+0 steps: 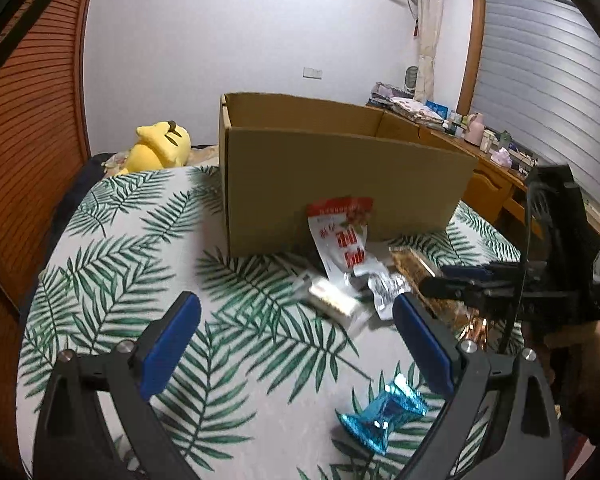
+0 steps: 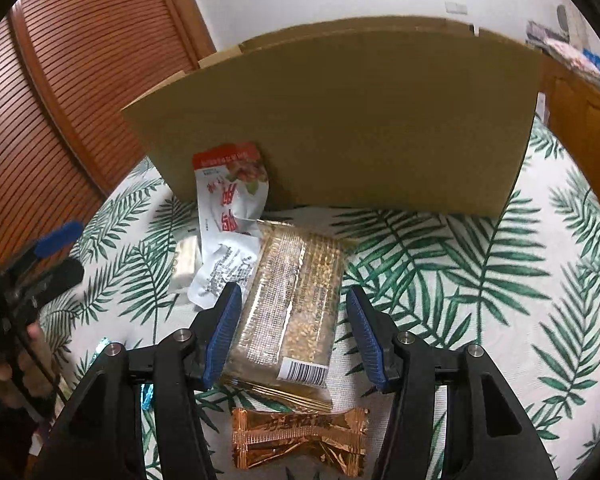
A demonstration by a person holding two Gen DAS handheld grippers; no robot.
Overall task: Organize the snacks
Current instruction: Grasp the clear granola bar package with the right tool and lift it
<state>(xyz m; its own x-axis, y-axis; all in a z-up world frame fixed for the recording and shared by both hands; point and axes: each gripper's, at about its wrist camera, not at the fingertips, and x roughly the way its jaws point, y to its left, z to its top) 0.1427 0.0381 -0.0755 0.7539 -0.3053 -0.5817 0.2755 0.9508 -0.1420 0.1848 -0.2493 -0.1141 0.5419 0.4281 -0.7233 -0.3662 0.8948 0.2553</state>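
The right gripper (image 2: 290, 334) hangs low over a bed, its blue fingers (image 2: 222, 334) apart, one on each side of a long clear packet of grain bars (image 2: 290, 304) that lies flat between them. The pads do not press on the packet. Just below it, nearer the gripper's body, lies a small copper foil sweet (image 2: 300, 442).

The left gripper (image 1: 296, 344) has its blue fingers (image 1: 170, 346) wide apart over the leaf-patterned bedspread (image 1: 140, 248), with nothing gripped. A blue foil sweet (image 1: 382, 414) lies on the bedspread just inside its right-hand finger.

Ahead of both grippers the other snacks sit in a small heap: a red and white pouch (image 1: 342, 238) leaning against the front wall of an open cardboard box (image 1: 340, 172), a small pale wrapped cake (image 1: 332, 300) beside it, and a crumpled silver wrapper (image 1: 384, 290) next to that. The box stands further up the bed, towards its far edge.

A yellow plush toy (image 1: 160, 146) lies at the far left corner of the bed. A cluttered wooden desk (image 1: 484, 168) runs along the right edge, under a window with shutters.
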